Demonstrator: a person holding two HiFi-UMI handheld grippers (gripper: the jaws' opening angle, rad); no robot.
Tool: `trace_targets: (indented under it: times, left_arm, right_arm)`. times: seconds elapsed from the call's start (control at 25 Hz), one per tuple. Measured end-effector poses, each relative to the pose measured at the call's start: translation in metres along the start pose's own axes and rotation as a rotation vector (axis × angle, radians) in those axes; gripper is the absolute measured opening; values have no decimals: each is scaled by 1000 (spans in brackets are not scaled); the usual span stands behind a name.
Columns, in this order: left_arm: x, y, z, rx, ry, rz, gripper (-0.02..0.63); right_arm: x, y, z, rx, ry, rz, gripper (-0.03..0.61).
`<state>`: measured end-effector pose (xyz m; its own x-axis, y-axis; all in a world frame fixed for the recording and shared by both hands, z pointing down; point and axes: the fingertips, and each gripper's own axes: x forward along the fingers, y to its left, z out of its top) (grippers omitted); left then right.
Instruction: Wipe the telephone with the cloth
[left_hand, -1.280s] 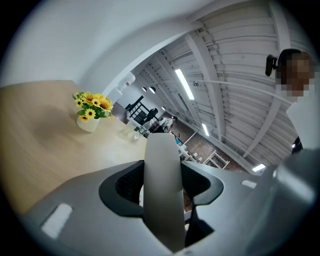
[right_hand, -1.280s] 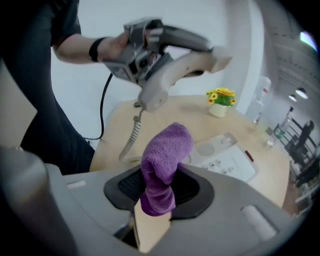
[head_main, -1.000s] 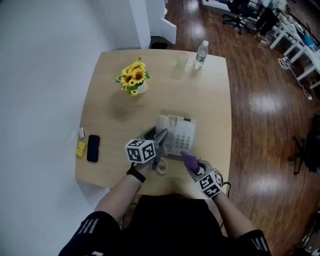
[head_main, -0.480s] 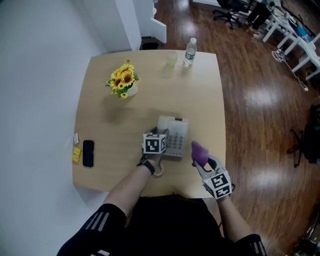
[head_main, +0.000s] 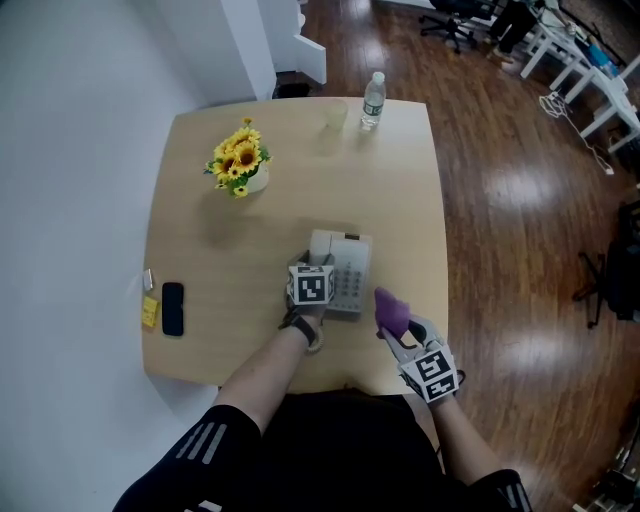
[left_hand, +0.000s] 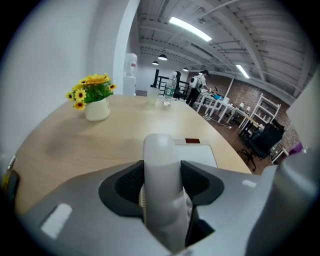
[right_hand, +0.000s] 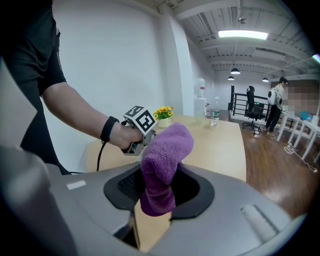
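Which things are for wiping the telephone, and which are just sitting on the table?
For the job:
- telephone
- handset, gripped in the left gripper jaws
- purple cloth, gripped in the right gripper jaws

Just lying about:
- sunflowers in a pot
- water bottle
- clear cup
- black mobile phone
- small yellow item

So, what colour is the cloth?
Purple; the cloth shows best in the right gripper view.

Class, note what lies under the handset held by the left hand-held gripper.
The telephone base shows beneath the handset, with a few keys beside it. The handset and the left hand-held gripper cover the cradle, so contact cannot be judged.
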<state>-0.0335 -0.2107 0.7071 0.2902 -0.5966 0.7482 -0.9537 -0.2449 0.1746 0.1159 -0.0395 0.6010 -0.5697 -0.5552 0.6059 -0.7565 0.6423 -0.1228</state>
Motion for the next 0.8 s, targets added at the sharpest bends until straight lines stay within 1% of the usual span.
trace_targets:
  times: [0.08, 0.24, 0.28, 0.4, 0.52, 0.6, 0.72, 0.8]
  left_arm:
    - [2, -1, 1, 24, -3, -2, 229]
    - [4, -2, -1, 33, 7, -16, 238]
    - [3, -2, -1, 43, 3, -20, 249]
    - [-4, -6, 3, 79, -10, -56, 258]
    - [-23, -13, 10, 131, -46, -113, 259]
    - [-42, -19, 11, 151, -68, -172, 258]
    - [-78, -31, 9, 180, -99, -276, 258]
    - [-107, -36, 3, 216, -132, -328, 258]
  right_arm:
    - [-1, 1, 0, -1, 1, -1, 140]
    - [-3, 3, -1, -1, -4, -3, 140]
    - [-3, 3, -1, 1, -9, -5, 140]
    - [-6, 3, 2, 6, -19, -12, 140]
    - [-7, 3, 4, 15, -30, -21, 140]
    - [-9, 4, 7, 30, -43, -28, 140]
    - [-12, 8, 15, 78, -74, -31, 140]
    - [-15, 14, 18, 118, -97, -29, 141]
